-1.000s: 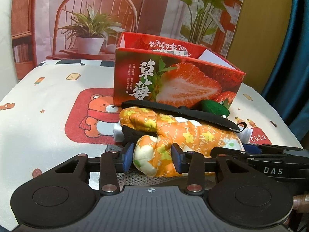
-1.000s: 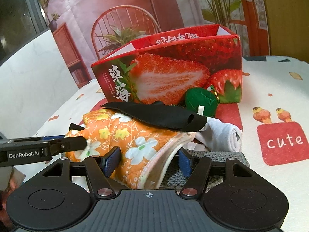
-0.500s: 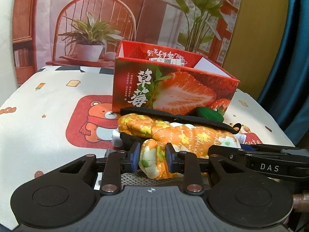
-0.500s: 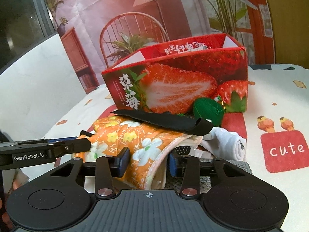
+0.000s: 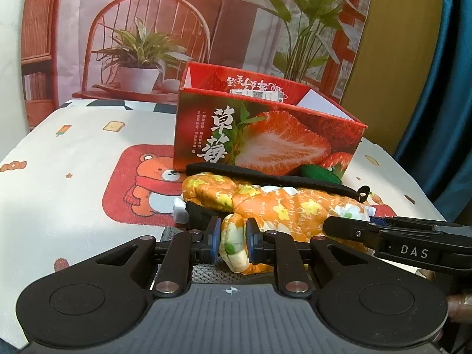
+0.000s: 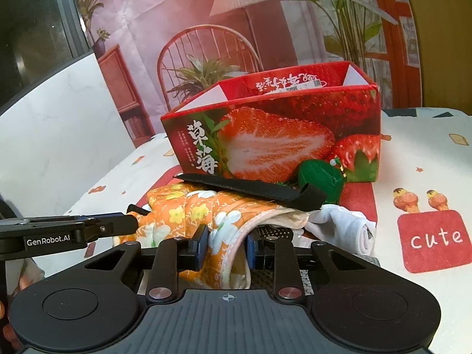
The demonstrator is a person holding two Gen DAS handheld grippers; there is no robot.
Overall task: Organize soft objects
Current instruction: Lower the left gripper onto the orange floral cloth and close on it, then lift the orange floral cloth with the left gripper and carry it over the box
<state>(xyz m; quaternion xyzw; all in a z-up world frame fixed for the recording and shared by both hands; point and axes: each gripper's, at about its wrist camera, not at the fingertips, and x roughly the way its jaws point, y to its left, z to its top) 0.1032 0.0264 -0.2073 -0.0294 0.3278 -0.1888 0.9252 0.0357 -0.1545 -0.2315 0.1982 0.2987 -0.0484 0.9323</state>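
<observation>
Strawberry box [image 5: 265, 135] reads "草莓"; tablecloth [image 6: 436, 236] says "cute".

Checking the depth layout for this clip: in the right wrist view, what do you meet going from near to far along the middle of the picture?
right hand-held gripper → orange floral oven mitt → black strap → strawberry box → chair on the backdrop.

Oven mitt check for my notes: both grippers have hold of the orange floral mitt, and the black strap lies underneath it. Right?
Not quite. The black strap lies on top of the mitt, as the right wrist view shows. The left gripper grips the mitt; the right gripper's jaws are closing on it.
</observation>
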